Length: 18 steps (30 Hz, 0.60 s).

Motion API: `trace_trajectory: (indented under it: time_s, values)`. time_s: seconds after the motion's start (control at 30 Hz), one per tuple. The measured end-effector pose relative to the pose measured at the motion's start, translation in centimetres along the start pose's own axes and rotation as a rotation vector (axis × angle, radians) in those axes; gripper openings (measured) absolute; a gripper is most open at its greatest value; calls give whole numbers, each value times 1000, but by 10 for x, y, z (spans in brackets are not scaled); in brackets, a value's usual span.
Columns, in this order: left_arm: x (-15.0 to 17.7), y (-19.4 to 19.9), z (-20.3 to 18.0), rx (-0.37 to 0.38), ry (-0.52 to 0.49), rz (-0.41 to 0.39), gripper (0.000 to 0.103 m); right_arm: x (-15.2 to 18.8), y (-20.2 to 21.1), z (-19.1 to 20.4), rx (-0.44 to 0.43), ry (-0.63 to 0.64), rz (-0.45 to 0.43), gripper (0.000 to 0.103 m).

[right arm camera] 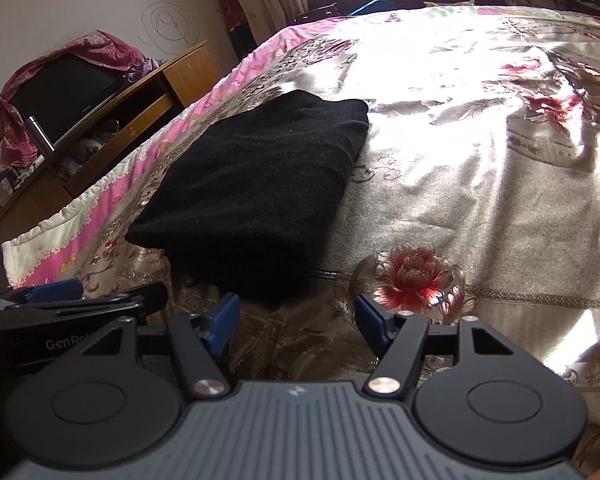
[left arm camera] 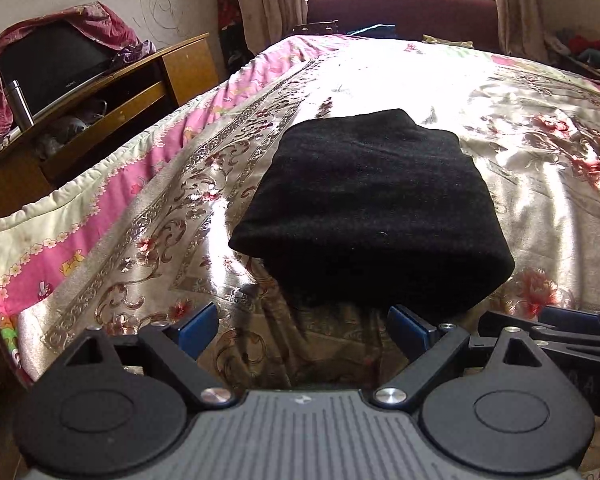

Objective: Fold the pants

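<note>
While you are holding both grippers low over the near edge of the bed, the black pants (left arm camera: 364, 208) are lying already folded into a compact, thick rectangle on the shiny floral bedspread (left arm camera: 520, 152). Its long axis is running away from you, from the near edge toward the window end of the bed. From your left gripper (left arm camera: 302, 330) the bundle is sitting straight ahead, and its near edge is showing just above that gripper's right fingertip, though whether the cloth is touching the blue pad you cannot tell from this angle. From your right gripper (right arm camera: 296, 320) the same bundle is lying ahead and off to the left, with only its near right corner showing just above the left blue pad, so your left hand is looking like the one better lined up with the cloth. Both pairs of jaws are standing well apart, and nothing is being held between either pair; only the bedspread is showing in the gaps. Each gripper is also appearing at the edge of the other's view, close alongside it. Judging by how squarely the bundle is resting, the folding is looking finished or nearly so. Any last touch would be calling for a short reach forward from the left gripper onto the near edge.
</note>
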<state>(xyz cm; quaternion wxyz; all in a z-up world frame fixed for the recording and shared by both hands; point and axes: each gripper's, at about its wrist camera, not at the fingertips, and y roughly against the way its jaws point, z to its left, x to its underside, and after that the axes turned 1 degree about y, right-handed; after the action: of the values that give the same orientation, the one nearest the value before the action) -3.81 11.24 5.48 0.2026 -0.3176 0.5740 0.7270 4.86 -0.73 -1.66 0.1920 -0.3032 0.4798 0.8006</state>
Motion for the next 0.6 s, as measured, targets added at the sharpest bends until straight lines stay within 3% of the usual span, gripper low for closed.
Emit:
trace_trajectory:
  time_s: [0.6]
  values:
    - [1, -2, 1, 13, 8, 9, 103, 1, -4, -5, 14, -9, 18, 65]
